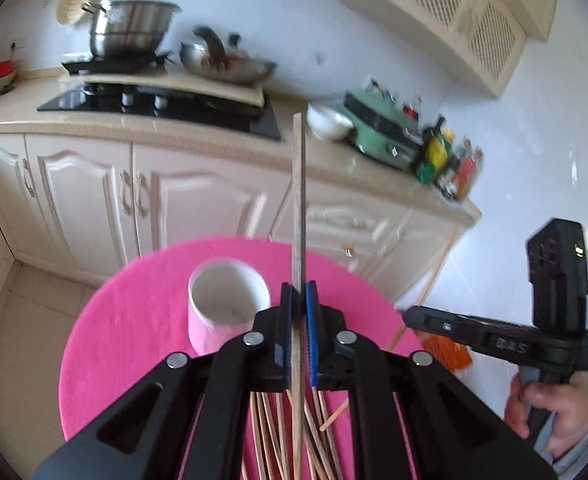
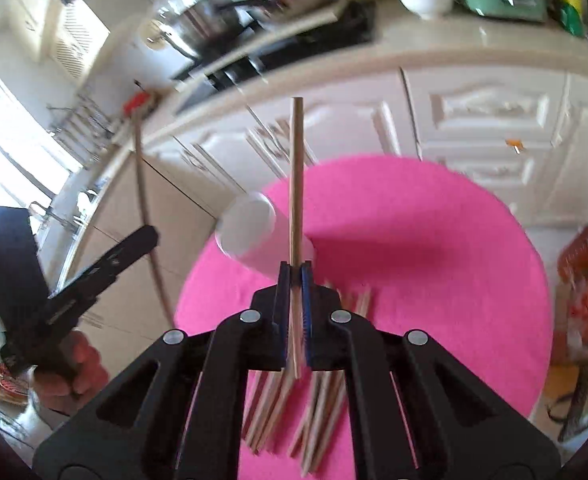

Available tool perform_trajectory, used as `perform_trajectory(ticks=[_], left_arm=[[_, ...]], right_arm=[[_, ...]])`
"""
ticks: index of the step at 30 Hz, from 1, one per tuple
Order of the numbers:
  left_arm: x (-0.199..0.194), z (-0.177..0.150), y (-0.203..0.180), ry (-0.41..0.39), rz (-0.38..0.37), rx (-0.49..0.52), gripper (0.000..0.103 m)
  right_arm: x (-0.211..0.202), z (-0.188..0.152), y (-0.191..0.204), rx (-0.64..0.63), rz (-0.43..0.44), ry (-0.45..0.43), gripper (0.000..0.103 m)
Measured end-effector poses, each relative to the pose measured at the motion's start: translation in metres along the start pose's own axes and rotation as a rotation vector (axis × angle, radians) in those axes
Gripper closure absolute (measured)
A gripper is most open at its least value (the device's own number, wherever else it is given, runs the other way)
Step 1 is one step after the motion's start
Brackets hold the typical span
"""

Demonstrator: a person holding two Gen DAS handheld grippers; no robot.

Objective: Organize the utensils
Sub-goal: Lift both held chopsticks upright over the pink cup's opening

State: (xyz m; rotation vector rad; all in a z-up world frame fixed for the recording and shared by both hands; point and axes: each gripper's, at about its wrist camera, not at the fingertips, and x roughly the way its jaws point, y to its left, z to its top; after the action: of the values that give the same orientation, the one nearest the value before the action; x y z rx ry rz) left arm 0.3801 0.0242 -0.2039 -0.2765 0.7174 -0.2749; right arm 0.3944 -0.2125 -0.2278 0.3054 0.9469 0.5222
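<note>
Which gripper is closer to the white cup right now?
Left, judging by each wrist view. The left gripper sits just right of the white cup, almost beside its rim. The right gripper is behind it, with the cup ahead and left.

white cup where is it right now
The white cup stands on the pink round table, just ahead and left of the left hand-held gripper, beyond the loose chopsticks.
</note>
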Motion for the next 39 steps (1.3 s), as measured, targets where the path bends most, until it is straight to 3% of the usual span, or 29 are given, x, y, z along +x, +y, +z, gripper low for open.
perform_trajectory(ticks=[12,17,24,39], left_arm=[[0.017,0.056,0.021,-0.272,0.106,-0.058,0.096],[0.033,0.064,0.027,-0.361,0.178,-0.042,0.096],[0.071,0.047,0.047,-0.285,0.233,-0.060,0.096],[0.066,0.007,0.054,-0.176,0.262,-0.039,0.096]], right_arm=[[0.006,0.067,0.044,-0.096,0.082,-0.173,0.097],[0.025,0.078,0.048,-0.102,0.087,-0.192,0.097],[0.062,0.068,0.046,-0.114,0.063,-0.129,0.097],[0.089,0.041,0.041,-0.112,0.018,-0.052,0.097]])
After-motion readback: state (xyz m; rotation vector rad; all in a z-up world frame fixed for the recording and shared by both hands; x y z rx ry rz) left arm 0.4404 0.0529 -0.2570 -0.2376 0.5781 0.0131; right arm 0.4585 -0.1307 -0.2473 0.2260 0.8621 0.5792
